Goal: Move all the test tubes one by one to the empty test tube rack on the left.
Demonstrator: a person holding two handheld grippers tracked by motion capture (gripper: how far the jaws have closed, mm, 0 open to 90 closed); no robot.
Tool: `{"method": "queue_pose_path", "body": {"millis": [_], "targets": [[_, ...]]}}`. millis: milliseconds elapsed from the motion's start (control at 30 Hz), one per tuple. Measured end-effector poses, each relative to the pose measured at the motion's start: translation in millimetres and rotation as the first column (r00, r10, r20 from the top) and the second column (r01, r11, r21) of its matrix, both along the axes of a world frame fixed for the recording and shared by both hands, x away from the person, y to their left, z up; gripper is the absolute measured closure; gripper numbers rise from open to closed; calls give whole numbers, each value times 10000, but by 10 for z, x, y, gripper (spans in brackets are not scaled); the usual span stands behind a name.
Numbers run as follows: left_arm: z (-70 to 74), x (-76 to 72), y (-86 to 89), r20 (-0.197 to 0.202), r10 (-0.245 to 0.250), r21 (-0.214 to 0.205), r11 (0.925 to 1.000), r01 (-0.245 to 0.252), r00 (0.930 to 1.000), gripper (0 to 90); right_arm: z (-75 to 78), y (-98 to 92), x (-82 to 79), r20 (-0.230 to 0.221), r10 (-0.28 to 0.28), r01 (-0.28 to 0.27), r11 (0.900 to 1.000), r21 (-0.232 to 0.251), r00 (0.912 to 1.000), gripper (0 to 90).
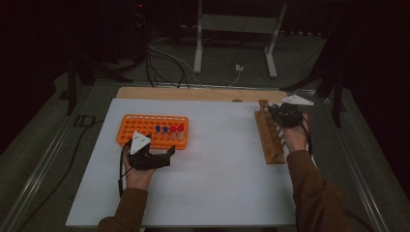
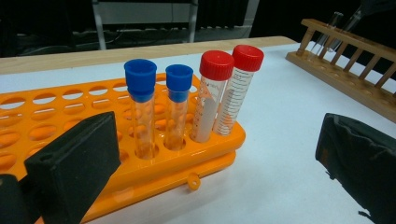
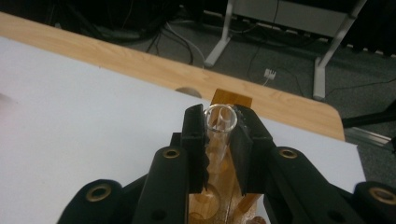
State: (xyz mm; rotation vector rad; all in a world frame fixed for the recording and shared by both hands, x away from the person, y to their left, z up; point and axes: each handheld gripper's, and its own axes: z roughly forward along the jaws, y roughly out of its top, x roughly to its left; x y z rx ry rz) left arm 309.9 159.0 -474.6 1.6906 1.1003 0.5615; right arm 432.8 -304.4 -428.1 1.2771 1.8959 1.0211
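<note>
- The person wore brown long sleeves (image 1: 315, 193) on both forearms.
- Each hand carried a black two-jaw gripper, the left gripper (image 1: 169, 153) and the right gripper (image 1: 271, 111).
- A pale grey three-cornered plate (image 1: 139, 143) topped each one.
- A black cable (image 1: 121, 166) trailed from each.
- Brass-ringed screw holes (image 3: 171, 153) dotted the right gripper's black arms.
- The left gripper's pads (image 2: 77, 161) were matte black blocks.
</note>
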Motion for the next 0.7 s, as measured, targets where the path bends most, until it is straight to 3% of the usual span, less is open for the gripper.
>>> {"method": "queue_pose_path", "body": {"millis": [367,700], "targets": [[0,-1,-18,-1,-36,28,10000,36,10000,4,286,-24,-148,845,327,-344,9992,185,9959,759],[33,-25,-83,96,-268,104,9996,267,9996,4,275,175,-258,742,1233,-1271,9907,485,9896,758]]}}
